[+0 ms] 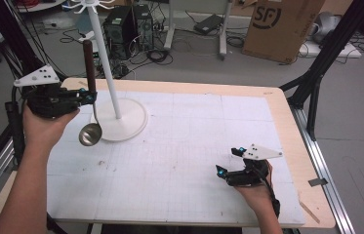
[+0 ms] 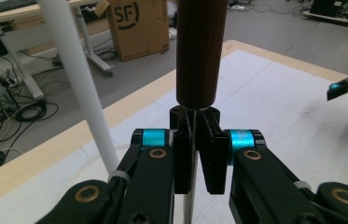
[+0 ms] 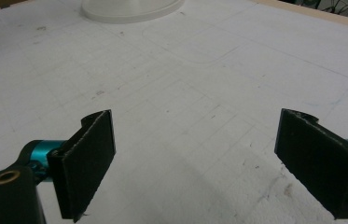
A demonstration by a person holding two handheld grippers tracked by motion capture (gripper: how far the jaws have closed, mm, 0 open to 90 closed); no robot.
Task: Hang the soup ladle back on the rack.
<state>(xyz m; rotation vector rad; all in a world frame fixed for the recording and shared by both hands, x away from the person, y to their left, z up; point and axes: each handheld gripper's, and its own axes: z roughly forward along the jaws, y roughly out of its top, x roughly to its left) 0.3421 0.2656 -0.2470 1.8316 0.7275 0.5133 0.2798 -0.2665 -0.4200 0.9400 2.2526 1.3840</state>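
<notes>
Left gripper view shows the left gripper [image 2: 194, 154] with its two black fingers [image 2: 183, 161] squeezed tight on the thin metal stem of a ladle with a round silver bowl and a dark brown wooden handle [image 2: 197, 51]. The handle stands straight up just above the fingers. In the high view the shiny bowl [image 1: 90, 133] hangs below the fingers, so the ladle's long line runs up and down.

Just past the fingers stands the tall white pole of a hook stand with a round white base [image 1: 116, 105]. Its white hooks sit high up at the top, well above the fingers. I think the ladle is meant to hang there. If so, it has to go up and over toward the pole, and the left hand is the near one.

The right gripper [image 1: 231, 164] rests low on the white gridded bench [image 1: 194, 146], well apart from the stand. Its fingers [image 3: 85, 163] are wide apart with nothing between them.
</notes>
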